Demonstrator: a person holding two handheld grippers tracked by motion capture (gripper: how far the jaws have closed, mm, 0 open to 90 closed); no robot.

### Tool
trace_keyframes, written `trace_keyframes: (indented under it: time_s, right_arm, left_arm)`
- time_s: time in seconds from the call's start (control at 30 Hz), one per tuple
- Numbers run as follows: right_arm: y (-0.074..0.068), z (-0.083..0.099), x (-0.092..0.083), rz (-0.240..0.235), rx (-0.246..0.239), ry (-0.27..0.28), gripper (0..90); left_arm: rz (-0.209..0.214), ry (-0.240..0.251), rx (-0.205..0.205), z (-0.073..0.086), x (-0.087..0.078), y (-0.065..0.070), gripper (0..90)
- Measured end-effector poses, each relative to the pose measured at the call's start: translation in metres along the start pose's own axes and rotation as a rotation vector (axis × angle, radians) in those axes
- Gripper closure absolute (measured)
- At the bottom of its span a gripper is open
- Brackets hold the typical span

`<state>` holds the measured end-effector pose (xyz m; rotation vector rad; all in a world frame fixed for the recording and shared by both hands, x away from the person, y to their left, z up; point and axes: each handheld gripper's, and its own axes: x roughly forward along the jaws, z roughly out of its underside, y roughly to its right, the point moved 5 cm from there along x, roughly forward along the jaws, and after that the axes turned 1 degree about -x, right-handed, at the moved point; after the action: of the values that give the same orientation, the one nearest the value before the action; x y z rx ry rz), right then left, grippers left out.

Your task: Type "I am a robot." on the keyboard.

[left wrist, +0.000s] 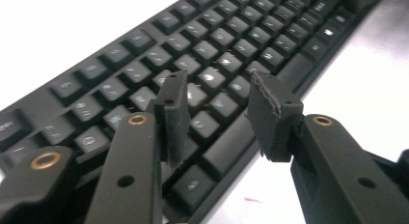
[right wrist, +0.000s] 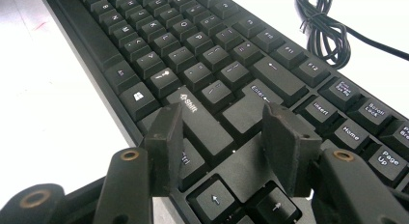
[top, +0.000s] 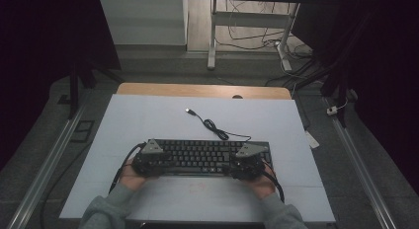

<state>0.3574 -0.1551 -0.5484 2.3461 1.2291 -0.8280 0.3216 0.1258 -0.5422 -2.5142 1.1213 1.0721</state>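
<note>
high view: dim, dark edges | gripper views: white glare – nearest parts soft

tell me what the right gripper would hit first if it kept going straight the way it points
Most likely the keyboard itself. The right gripper has its jaws apart low over the right end, pointing along and slightly down at the keys around Shift and Enter. Depth is hard to judge, but those keys look like the first contact.

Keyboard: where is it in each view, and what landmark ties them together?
High view: keyboard lower centre on the white table, between both grippers.
Left gripper view: it runs diagonally from lower left to upper right.
Right gripper view: it runs from upper left to lower right.
Shared landmark: its bundled cable, also top right in the right gripper view.
</note>
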Motion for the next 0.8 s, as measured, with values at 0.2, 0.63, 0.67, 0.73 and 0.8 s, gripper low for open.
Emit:
trace_keyframes:
  time_s: [0.2,0.63,0.67,0.73,0.8]
  right_arm:
    - [0.000,0.000,0.000,0.000,-0.005,0.000,50.1]
    - [0.000,0.000,0.000,0.000,-0.007,0.001,50.1]
    - [0.000,-0.001,0.000,0.000,-0.007,0.002,50.1]
    - [0.000,-0.001,-0.001,0.002,-0.006,0.004,50.1]
    - [0.000,-0.001,-0.001,0.001,-0.005,0.006,50.1]
  left_arm:
    - [0.026,-0.048,0.051,0.000,0.009,0.014,52.4]
    - [0.010,-0.062,0.091,0.001,0.016,0.021,82.5]
    - [0.008,-0.067,0.090,0.002,0.017,0.021,85.4]
    - [0.009,-0.079,0.091,0.003,0.018,0.020,88.7]
    - [0.011,-0.087,0.089,0.004,0.019,0.019,88.9]
